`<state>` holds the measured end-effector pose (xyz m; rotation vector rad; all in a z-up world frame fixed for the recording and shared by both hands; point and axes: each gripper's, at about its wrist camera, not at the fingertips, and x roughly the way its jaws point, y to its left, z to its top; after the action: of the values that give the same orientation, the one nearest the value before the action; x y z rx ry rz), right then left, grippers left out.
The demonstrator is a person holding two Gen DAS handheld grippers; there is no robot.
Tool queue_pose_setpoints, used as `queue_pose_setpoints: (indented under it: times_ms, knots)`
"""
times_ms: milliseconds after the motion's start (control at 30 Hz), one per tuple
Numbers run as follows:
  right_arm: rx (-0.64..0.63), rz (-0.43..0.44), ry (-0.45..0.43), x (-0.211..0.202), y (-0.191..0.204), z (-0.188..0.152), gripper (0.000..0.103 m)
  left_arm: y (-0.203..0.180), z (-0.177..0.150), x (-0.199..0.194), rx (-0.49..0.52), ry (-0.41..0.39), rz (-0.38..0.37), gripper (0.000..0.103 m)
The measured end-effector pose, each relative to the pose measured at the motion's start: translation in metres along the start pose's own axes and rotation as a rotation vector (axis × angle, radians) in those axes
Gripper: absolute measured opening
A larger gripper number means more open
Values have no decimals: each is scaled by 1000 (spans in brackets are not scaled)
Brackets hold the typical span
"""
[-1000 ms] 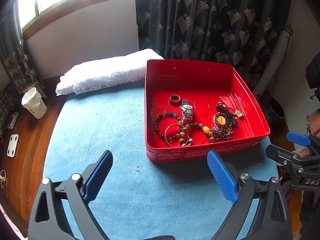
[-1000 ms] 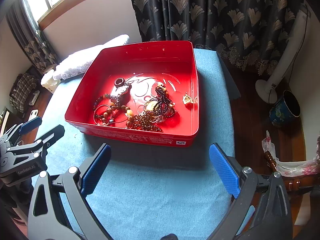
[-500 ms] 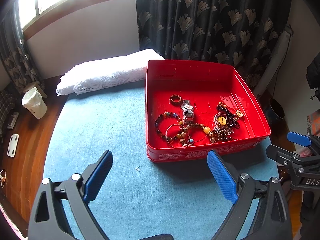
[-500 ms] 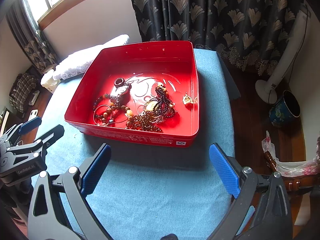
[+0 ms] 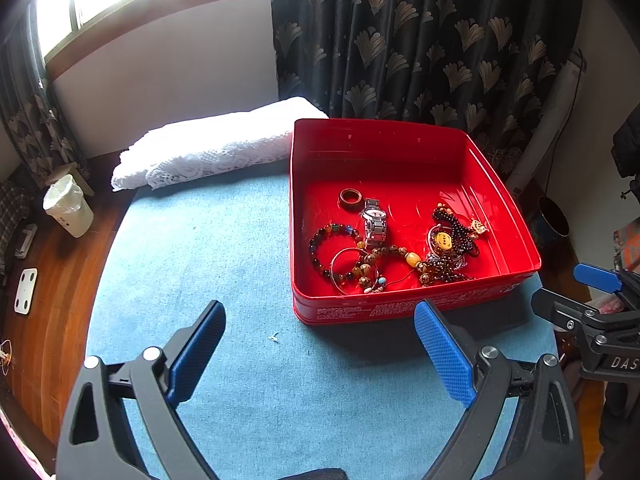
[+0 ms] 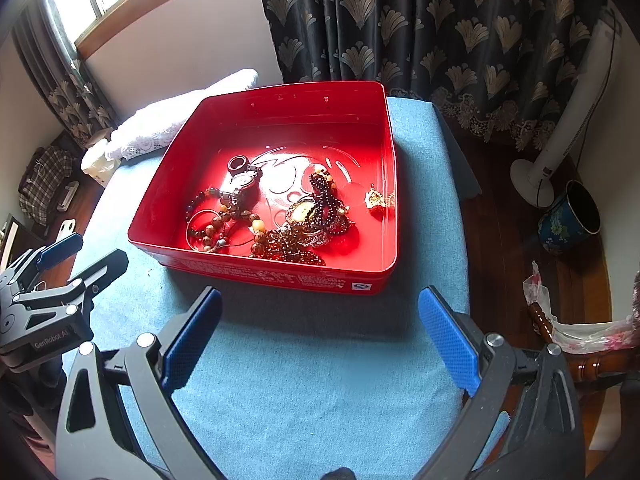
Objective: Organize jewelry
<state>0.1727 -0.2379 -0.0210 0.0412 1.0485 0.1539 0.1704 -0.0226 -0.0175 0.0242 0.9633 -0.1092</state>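
Jewelry fills red tin beside white lace cloth

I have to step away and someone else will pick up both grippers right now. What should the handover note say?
Left gripper: open, empty, held over the blue table cover, short of the tin.
Right gripper: open, empty, likewise short of the tin.
All jewelry lies in the red tin: wristwatch, brown ring, multicolour bead bracelet, dark bead strand, small gold piece; several are tangled together.
Done: nothing visibly sorted.
Left: separate and arrange every piece.
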Motion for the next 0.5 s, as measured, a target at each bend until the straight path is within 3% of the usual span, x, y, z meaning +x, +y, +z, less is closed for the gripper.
queue_pose_setpoints:
  times_ms: [500]
  knots:
    - [1, 0, 1, 0, -1, 0, 96, -3, 0, -1, 0, 0, 1, 93]
